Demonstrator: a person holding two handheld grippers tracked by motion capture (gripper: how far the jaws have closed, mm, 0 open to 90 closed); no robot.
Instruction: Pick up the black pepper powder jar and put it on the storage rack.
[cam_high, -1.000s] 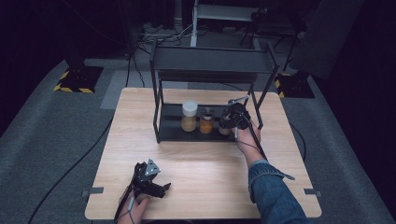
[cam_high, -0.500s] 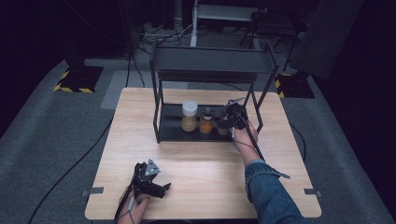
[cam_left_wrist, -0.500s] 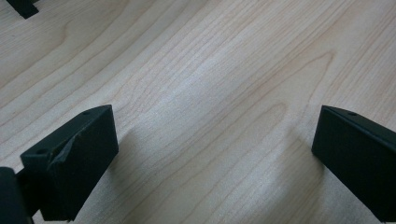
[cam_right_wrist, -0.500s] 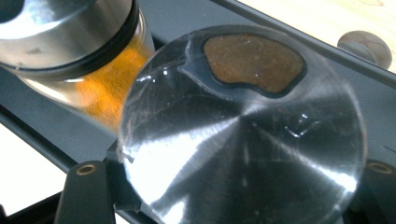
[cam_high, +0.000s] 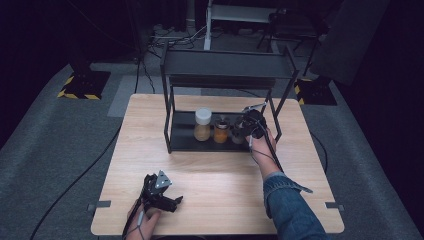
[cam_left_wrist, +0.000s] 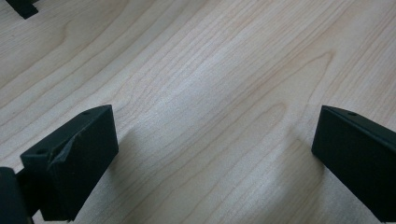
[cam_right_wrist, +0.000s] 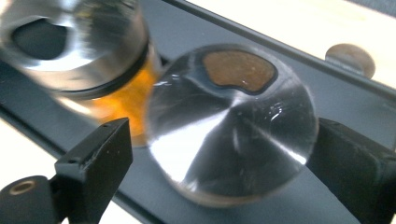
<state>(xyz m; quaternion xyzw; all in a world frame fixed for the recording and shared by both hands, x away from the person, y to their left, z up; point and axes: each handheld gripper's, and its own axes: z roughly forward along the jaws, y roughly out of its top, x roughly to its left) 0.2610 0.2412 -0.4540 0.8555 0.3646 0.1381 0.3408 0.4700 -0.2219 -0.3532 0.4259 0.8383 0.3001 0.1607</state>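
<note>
A black two-level rack (cam_high: 225, 65) stands at the back of the wooden table. On its lower shelf (cam_high: 185, 140) stand a white-lidded jar (cam_high: 202, 124), an orange-filled jar (cam_high: 221, 131) and a small silver-lidded jar (cam_high: 237, 135). My right gripper (cam_high: 245, 127) reaches into the shelf from the right. Its jaws have just been opening. In the right gripper view, the silver-lidded jar (cam_right_wrist: 229, 121) stands between the jaws of my right gripper (cam_right_wrist: 219, 172), and the left jaw is clear of it. The orange-filled jar (cam_right_wrist: 79, 46) is just behind. My left gripper (cam_high: 170, 200) rests open on the table's near left.
The rack's side posts (cam_high: 277, 107) flank the right hand. A round rack foot (cam_right_wrist: 350, 58) sits on the table beyond the shelf edge. In the left gripper view, bare wood (cam_left_wrist: 210, 93) lies between the jaws of my left gripper (cam_left_wrist: 215, 158).
The right gripper has edged slightly left at the shelf, close to the small jar. The left gripper has stayed where it was.
</note>
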